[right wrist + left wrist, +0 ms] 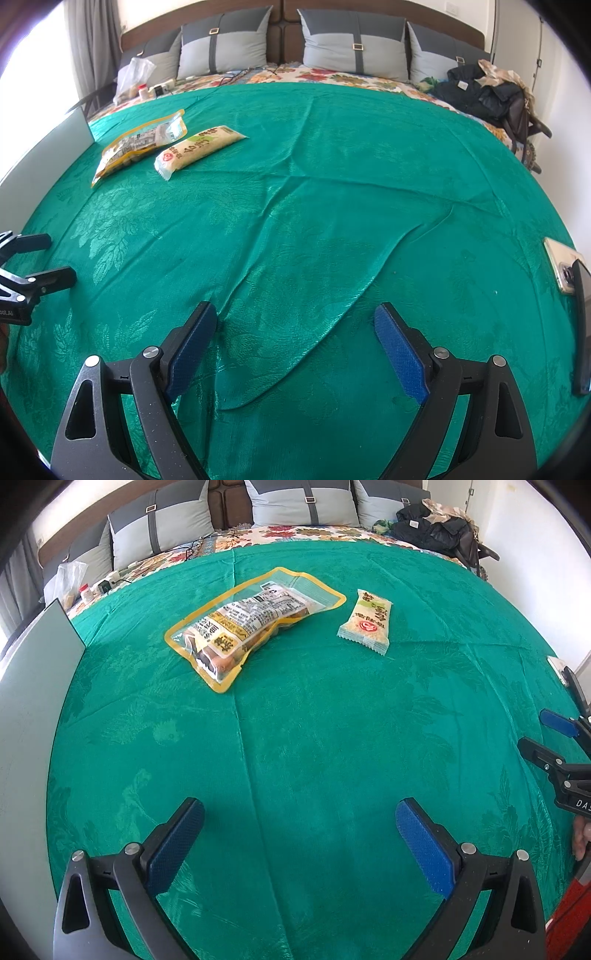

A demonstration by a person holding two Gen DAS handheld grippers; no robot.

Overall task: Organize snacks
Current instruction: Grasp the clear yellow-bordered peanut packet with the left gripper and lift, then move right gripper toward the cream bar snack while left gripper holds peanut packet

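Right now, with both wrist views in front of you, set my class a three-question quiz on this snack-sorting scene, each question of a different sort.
1. True or false: the left gripper is shut on a snack.
2. Multiple choice: the yellow-edged snack bag and the pale snack packet lie on A) the floral bedspread, B) the green cloth, C) a pillow.
3. Fill in: in the right wrist view, a ______ lies on the cloth at the far right edge.

Key: 1 false, both it and the right gripper stand open and empty; 2 B; 3 phone.

cut off: phone at right edge | small: bedside jar label unreadable
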